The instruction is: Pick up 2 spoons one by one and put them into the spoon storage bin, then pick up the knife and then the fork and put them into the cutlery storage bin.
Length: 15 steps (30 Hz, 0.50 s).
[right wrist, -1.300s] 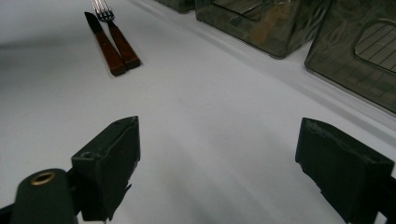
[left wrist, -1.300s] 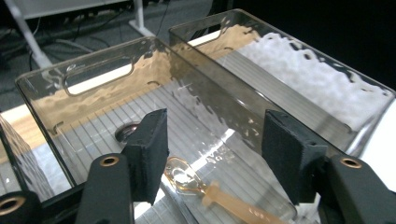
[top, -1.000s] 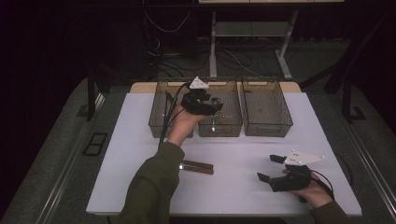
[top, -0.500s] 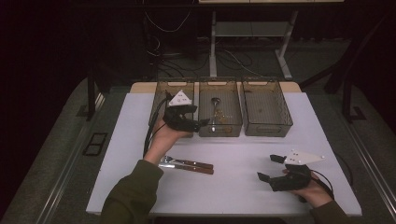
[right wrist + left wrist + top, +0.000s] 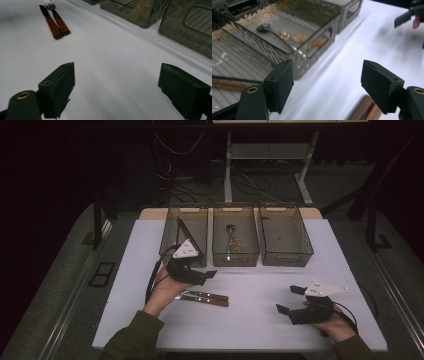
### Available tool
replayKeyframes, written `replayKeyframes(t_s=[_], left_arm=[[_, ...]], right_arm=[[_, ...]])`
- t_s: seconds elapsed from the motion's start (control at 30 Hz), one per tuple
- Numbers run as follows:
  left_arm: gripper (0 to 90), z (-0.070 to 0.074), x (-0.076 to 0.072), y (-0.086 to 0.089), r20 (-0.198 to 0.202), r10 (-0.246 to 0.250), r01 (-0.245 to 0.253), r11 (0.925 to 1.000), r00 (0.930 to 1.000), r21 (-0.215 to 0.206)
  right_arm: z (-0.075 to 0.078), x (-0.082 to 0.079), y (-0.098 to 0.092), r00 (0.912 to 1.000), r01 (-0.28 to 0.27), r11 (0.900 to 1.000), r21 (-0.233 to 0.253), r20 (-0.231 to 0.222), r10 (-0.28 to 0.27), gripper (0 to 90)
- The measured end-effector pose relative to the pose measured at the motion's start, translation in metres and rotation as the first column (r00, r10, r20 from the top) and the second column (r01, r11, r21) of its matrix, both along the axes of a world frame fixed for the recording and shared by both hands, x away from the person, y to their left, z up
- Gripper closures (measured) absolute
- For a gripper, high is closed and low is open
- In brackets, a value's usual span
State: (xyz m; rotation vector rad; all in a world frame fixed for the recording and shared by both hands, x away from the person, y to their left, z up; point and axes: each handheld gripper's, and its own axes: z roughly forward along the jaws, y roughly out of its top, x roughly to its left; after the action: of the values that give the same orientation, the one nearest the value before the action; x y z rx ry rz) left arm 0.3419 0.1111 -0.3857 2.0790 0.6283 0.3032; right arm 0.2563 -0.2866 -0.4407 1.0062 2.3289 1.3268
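Overhead, the high view lays out the whole white surface [image 5: 260, 325]: three smoky translucent bins in a row at its far edge, and a knife [image 5: 202, 300] and fork [image 5: 206, 295] lying side by side, touching, near the front left. The left claw [image 5: 207, 275] hovers just above and beside their metal ends, empty, jaws spread wide. The right claw [image 5: 288, 299] rests well apart at the front right, also gaping and holding nothing.

The left claw view adds what the overhead cannot: the middle bin [image 5: 322, 37] has a ribbed floor, a cut-out handle in its end wall and a metal spoon [image 5: 274, 33] lying inside among pale brown crumbs. Brown wooden handles peek in at its lower edge between the black, blocky pads.

The right claw view shows the cutlery most clearly: the knife [image 5: 50, 22] has a dark pointed blade, the fork [image 5: 56, 16] has shiny tines, and both carry reddish-brown wooden handles, squared at the ends.

Bare surface stretches between the cutlery and the right claw, and between the cutlery and the bins' near walls. The left bin [image 5: 186, 227] holds a thin stick leaning on its wall; the right bin [image 5: 285, 235] sits nearest the surface's right edge.
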Motion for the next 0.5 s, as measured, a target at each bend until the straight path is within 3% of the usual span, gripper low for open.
replayKeyframes(t_s=[0.13, 0.3, 0.5], left_arm=[[33.1, -0.008, -0.007, 0.009, -0.007, 0.011, -0.011, 0.9998, 0.9999, 0.019], [56.5, -0.021, -0.012, 0.023, -0.027, 0.027, -0.025, 0.9984, 0.9993, 0.05], [80.2, -0.039, -0.008, 0.034, -0.087, 0.058, -0.044, 0.9876, 0.9945, 0.151]], right_arm=[[0.0, 0.0, -0.001, 1.0, 0.005, 1.0, 0.002, 0.0, -0.005, 14.1], [-0.001, 0.001, 0.001, 1.0, 0.001, 1.0, -0.004, 0.0, -0.001, 14.1], [0.0, 0.001, 0.0, 1.0, 0.005, 1.0, -0.002, 0.0, -0.005, 14.1]])
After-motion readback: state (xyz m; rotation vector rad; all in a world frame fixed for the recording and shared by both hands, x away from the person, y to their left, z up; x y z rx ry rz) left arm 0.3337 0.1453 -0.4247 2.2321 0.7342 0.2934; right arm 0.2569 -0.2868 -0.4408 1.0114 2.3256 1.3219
